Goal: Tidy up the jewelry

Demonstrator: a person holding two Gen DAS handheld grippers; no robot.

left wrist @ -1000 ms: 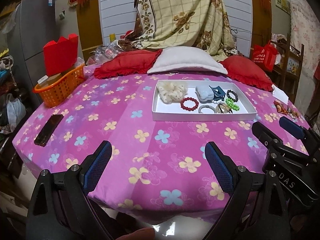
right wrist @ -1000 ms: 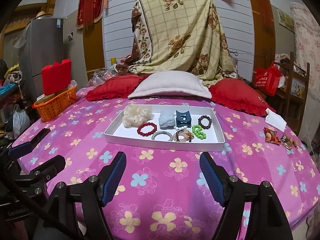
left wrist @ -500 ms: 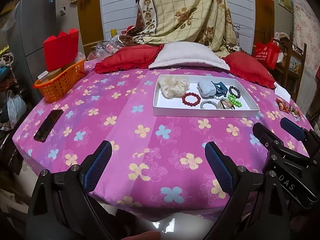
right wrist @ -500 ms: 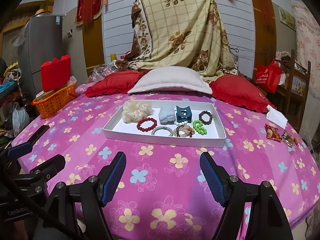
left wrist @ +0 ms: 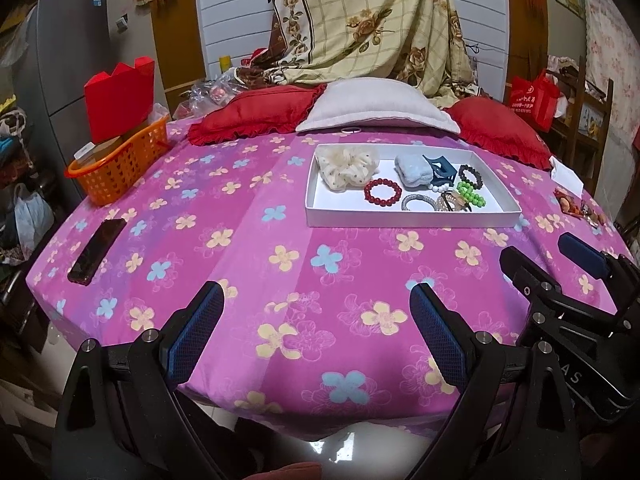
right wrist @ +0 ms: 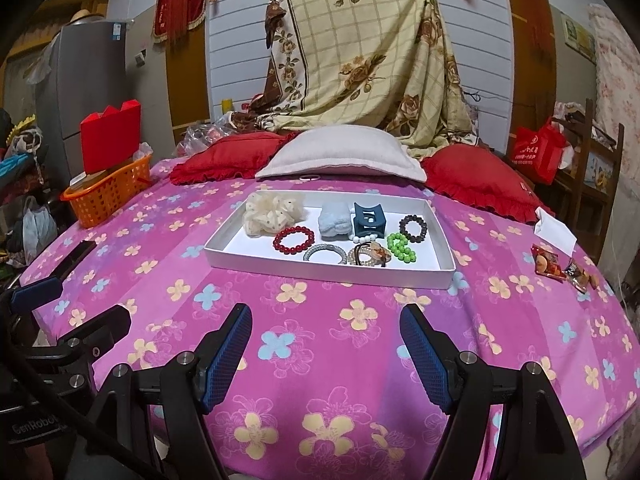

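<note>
A white shallow tray [left wrist: 408,222] [right wrist: 320,270] sits on the pink flowered table and holds a cream scrunchie [left wrist: 346,166] [right wrist: 272,214], a red bead bracelet [left wrist: 383,192] [right wrist: 293,239], a pale blue scrunchie [right wrist: 334,222], a dark blue claw clip [right wrist: 369,221], a black bead bracelet [right wrist: 413,228], a green bead bracelet [right wrist: 401,247] and a silver bangle [right wrist: 325,253]. My left gripper [left wrist: 316,332] is open and empty near the table's front edge. My right gripper [right wrist: 326,354] is open and empty, short of the tray.
An orange basket [left wrist: 120,164] with a red box stands at the left. A black phone [left wrist: 97,250] lies at the front left. Red and white pillows [right wrist: 340,156] lie behind the tray. Snack packets [right wrist: 560,268] and a white paper lie at the right.
Both grippers have moved slightly forward toward the tray. Both stay open and empty.
</note>
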